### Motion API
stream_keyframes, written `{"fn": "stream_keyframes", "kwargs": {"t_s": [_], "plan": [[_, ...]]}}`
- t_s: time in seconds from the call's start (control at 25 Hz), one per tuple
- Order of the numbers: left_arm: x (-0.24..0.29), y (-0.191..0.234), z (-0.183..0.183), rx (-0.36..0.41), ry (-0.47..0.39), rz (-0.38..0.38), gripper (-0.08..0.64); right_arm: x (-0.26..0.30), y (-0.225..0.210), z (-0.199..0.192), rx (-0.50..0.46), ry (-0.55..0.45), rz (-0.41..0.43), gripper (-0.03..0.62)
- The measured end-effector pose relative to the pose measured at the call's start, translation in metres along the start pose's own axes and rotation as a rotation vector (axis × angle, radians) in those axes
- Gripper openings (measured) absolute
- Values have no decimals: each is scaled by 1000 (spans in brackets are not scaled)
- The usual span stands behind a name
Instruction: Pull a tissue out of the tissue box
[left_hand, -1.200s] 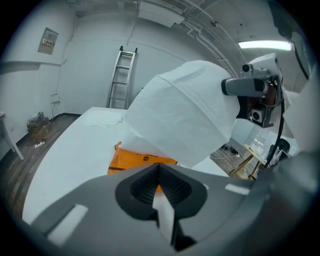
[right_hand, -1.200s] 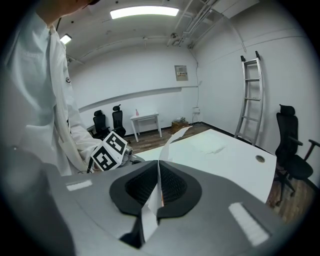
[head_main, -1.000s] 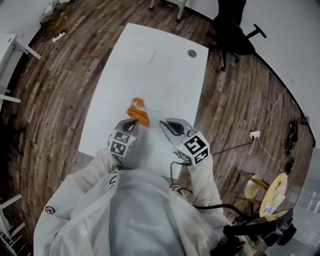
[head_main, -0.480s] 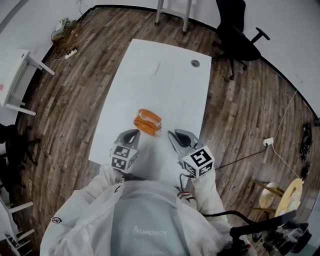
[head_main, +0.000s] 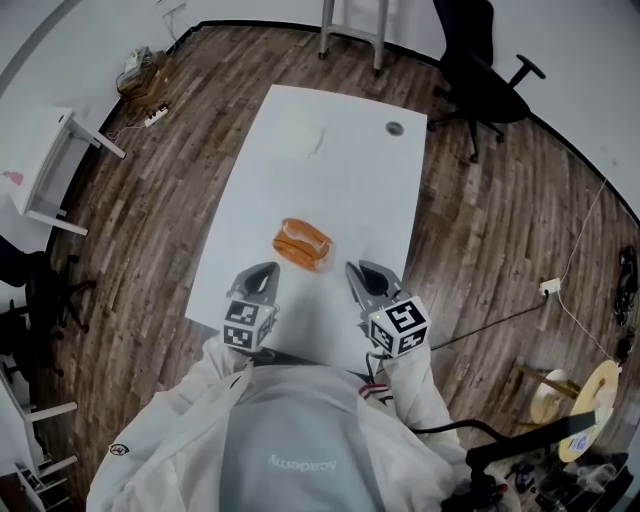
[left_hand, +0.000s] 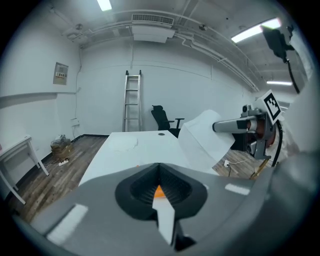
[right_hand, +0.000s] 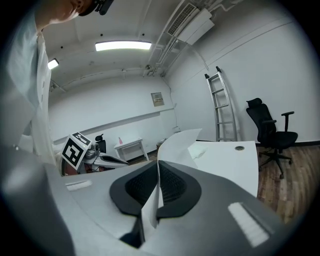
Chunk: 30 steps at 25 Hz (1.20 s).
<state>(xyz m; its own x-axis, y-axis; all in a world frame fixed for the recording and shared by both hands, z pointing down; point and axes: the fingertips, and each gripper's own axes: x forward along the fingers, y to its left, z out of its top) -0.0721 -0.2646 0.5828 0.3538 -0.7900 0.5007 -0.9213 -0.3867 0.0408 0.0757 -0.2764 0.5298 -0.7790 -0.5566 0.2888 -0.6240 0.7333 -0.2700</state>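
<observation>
1. The left gripper (head_main: 262, 271) and right gripper (head_main: 358, 271) are held side by side over the near edge of the long white rectangular table (head_main: 330, 160). Both point away from the person.
2. The rounded orange tissue box (head_main: 303, 244) lies on the table just beyond the two grippers, between their lines of aim and touching neither.
3. Right gripper: the jaws are clenched on a thin white paper tissue (right_hand: 177, 147). The sheet rises from between the pads and curls forward over the table.
4. Left gripper: the jaws are closed together, with a narrow white strip of tissue pinched between the pads. A patch of the orange box shows through the gap above the strip.
5. In the left gripper view, the sheet hangs as a broad white fold from the right gripper's tips.
6. In the head view, the tissue cannot be told apart from the white tabletop.
7. Surroundings: a dark wood plank floor (head_main: 150, 220), a black office chair (head_main: 480, 70) beyond the far corner of the table, and an aluminium ladder (left_hand: 132, 100) against the back wall.
</observation>
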Motion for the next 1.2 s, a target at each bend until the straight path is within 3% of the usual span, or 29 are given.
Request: {"fn": "stream_keyframes", "kwargs": {"t_s": [0.2, 0.6, 1.2], "plan": [[-9, 8, 7, 4, -15, 21, 0, 3, 0, -1, 26, -8, -9, 0], [-24, 16, 32, 70, -103, 41, 0, -12, -9, -10, 77, 18, -149, 0], [-90, 12, 4, 47, -164, 10, 0, -40, 50, -30, 77, 5, -265, 0]]}}
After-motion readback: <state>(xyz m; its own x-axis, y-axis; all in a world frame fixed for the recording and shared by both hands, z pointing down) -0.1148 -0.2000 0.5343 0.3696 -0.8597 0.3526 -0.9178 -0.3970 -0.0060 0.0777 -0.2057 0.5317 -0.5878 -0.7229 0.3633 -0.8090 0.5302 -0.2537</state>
